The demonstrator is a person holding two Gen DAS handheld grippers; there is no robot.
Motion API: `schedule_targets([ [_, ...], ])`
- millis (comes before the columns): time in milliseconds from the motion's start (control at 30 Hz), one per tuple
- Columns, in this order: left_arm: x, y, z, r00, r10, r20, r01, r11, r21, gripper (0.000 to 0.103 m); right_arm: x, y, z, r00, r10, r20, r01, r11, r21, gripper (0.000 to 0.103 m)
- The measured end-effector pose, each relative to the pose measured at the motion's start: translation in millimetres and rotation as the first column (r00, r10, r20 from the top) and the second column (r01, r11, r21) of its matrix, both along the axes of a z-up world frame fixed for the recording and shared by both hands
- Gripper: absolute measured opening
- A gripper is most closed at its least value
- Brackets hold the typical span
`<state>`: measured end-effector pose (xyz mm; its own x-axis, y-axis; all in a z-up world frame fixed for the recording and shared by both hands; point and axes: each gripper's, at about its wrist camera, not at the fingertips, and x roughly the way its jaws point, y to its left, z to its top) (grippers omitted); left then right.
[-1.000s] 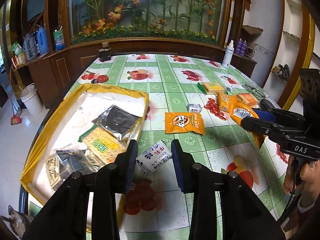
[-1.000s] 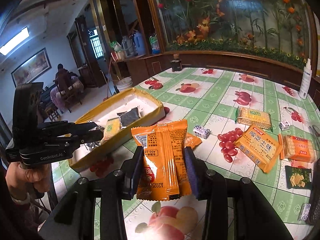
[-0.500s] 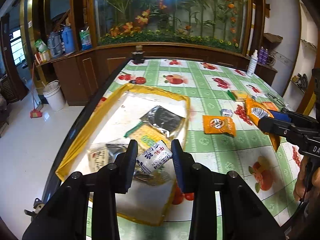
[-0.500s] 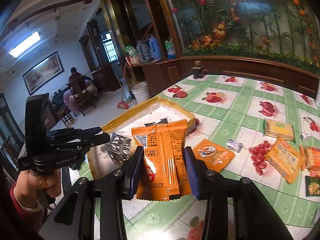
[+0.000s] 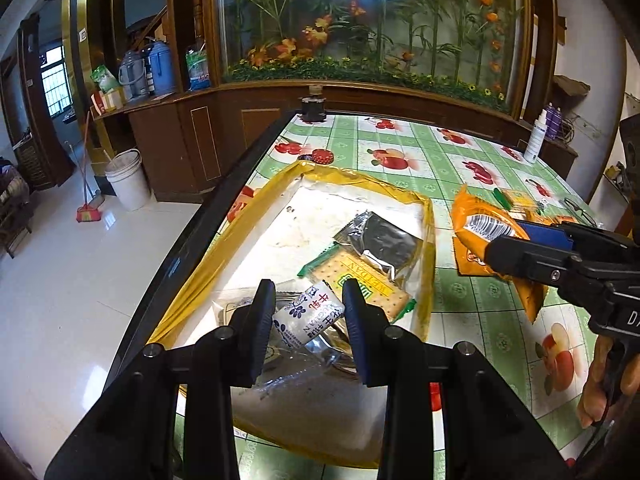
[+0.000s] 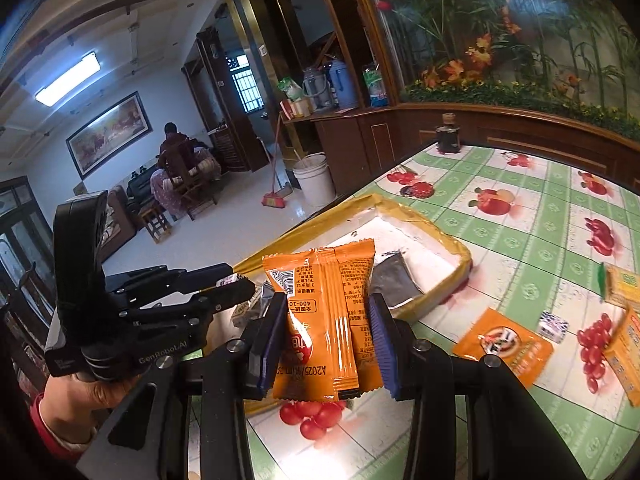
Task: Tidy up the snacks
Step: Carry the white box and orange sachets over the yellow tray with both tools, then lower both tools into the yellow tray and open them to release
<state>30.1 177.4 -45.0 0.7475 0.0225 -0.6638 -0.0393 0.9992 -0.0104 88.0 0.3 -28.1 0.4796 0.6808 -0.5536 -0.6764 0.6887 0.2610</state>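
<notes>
Left hand-held gripper (image 5: 308, 316), at lower centre of its own view, is clamped on a small white sweet packet (image 5: 308, 317) directly over the yellow-rimmed tray (image 5: 429, 240); right hand-held gripper (image 6: 326, 336) grips an upright orange snack packet (image 6: 322, 316), the tray lying beyond and upper right, so the left is nearer. Only the right view shows loose snacks on the bench (image 6: 520, 240) at lower right, among them a flat orange sachet (image 6: 502, 346).

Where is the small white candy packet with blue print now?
Left wrist view: the small white candy packet is pinched in the left hand-held gripper, above the yellow-rimmed white tray, near the green-edged cracker pack.
</notes>
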Motion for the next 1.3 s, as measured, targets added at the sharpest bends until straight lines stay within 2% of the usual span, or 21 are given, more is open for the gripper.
schedule_targets([
  [333, 6, 15, -8, 0.999, 0.038, -0.010, -0.038, 0.999, -0.006, 0.032, 16, 13, -12, 1.000, -0.001, -0.029, 0.001, 1.000, 0.014, 0.041],
  [933, 11, 21, -7, 0.999, 0.053, -0.008, -0.053, 0.998, -0.015, 0.032, 56, 16, -19, 0.995, -0.075, -0.060, 0.077, 0.997, 0.031, 0.041],
  [1300, 25, 13, -6, 0.999, 0.038, -0.015, -0.038, 0.999, -0.011, 0.032, 85, 33, -27, 0.991, -0.123, -0.062, 0.122, 0.992, -0.014, 0.041],
])
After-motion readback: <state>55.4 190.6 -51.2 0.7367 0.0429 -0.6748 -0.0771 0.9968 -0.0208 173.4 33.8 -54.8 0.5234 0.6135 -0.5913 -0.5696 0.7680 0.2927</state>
